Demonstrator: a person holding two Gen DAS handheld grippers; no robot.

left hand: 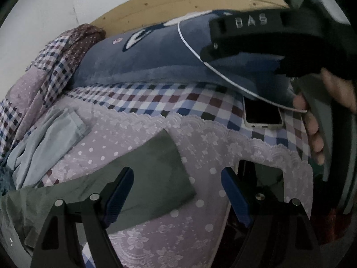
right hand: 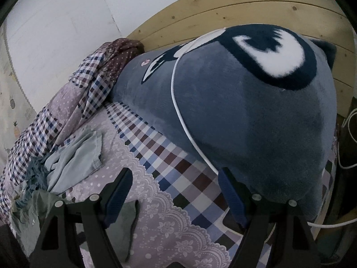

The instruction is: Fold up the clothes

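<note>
A dark green folded garment (left hand: 154, 178) lies flat on the lilac bedspread (left hand: 200, 147), under and just ahead of my left gripper (left hand: 178, 192), which is open with nothing between its fingers. A pale blue garment (left hand: 51, 143) lies crumpled further left, also in the right wrist view as the pale blue garment (right hand: 75, 158). My right gripper (right hand: 176, 192) hangs open above the bedspread (right hand: 169, 227), with an edge of the green garment (right hand: 125, 225) below its left finger. In the left wrist view the right gripper's black body (left hand: 267, 38) is held by a hand (left hand: 312, 125) at upper right.
A big blue-grey plush pillow (right hand: 245, 116) fills the head of the bed, a white cable (right hand: 178, 111) draped over it. A phone (left hand: 262, 114) lies on the checked sheet (left hand: 169, 98). A bunched checked quilt (right hand: 53, 116) lines the left wall. A wooden headboard (right hand: 245, 6) stands behind.
</note>
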